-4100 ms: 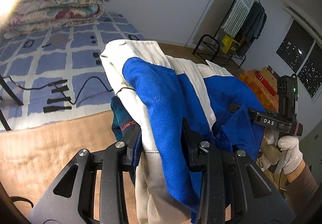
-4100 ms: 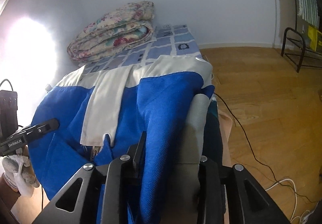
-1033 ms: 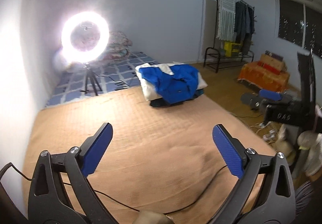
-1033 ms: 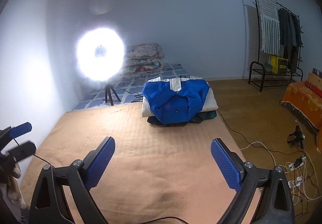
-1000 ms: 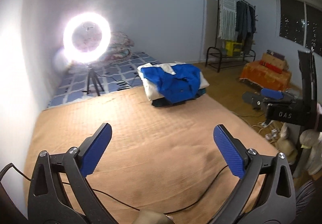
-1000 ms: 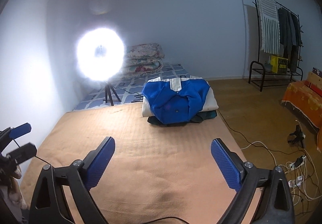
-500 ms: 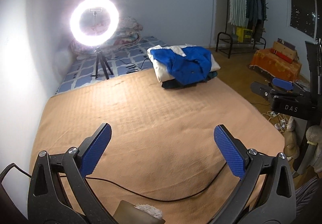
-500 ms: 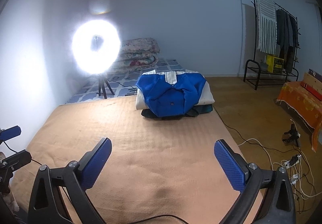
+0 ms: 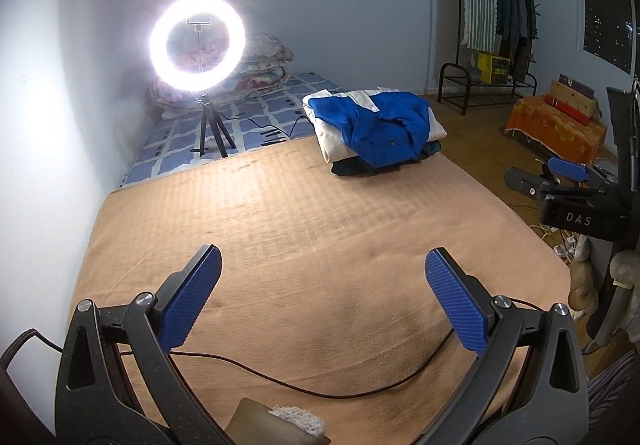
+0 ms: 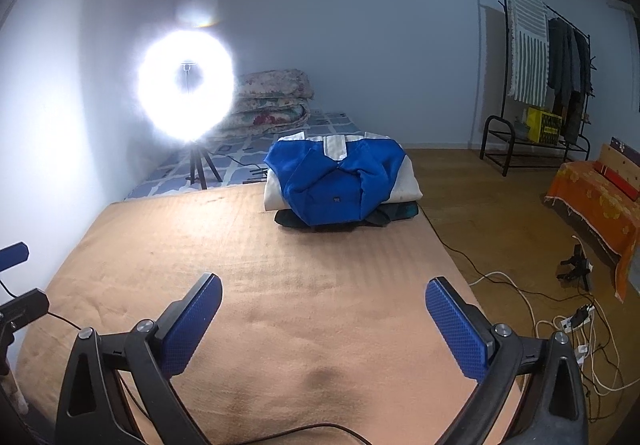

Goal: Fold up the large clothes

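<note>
**Both claws spread and empty, folded jacket at far end of blanket**

Scene, left to right:

- Ring light (image 9: 197, 46) on a tripod, far left, lit and blown out in both views. It stands on a blue-and-white checked mat (image 9: 248, 117). Floral quilts (image 10: 276, 101) are stacked behind it against the wall.
- Tan blanket (image 9: 304, 245) fills the middle of both views, with nothing on its near part but a thin black cable (image 9: 304, 389) running across just ahead of the left gripper.
- Left gripper (image 9: 322, 299): fingers spread wide, blue pads (image 9: 191, 295) well apart, nothing between them. It hovers over the near end of the blanket.
- Right gripper (image 10: 323, 325): same, fingers spread wide and empty, over the near edge of the blanket. In the left wrist view it shows at the right edge, off the blanket's side.
- Blue and white jacket (image 10: 340, 177): folded, lying on top of a dark folded garment (image 10: 352, 219) at the far end of the blanket, toward the right. Well apart from both grippers.
- Wooden floor (image 10: 500, 213) to the right of the blanket, with white and black cables (image 10: 560, 325) and a power strip on it.
- Clothes rack (image 10: 552, 57) against the far right wall, with a striped cloth and dark garments hanging. A yellow box sits on its lower shelf.
- Orange patterned cloth (image 10: 596, 201) covers something low at the right edge.
</note>
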Demonstrator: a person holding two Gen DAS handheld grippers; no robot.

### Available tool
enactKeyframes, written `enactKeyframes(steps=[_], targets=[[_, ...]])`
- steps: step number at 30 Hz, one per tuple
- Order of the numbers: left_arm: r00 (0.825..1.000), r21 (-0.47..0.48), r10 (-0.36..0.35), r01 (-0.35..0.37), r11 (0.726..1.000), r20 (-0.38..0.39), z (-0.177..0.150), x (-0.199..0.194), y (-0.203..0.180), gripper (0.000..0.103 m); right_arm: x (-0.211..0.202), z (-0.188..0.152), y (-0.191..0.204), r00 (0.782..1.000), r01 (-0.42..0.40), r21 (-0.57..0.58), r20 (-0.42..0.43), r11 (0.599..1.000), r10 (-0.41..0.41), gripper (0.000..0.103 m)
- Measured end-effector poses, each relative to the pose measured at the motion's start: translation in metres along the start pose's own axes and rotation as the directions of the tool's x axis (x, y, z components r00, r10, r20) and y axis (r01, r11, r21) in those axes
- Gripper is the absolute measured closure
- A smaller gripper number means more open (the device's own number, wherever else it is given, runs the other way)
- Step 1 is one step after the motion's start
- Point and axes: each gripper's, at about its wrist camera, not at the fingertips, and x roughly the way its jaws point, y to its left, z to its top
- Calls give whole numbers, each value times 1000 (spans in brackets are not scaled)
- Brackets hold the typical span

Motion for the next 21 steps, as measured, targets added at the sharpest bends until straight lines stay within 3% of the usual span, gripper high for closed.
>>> enactKeyframes(steps=[21], targets=[[1000,5,7,-7,1000,15,2,-7,5,0,2,-3,3,1000,-1,-15,-10,1000,0,0]])
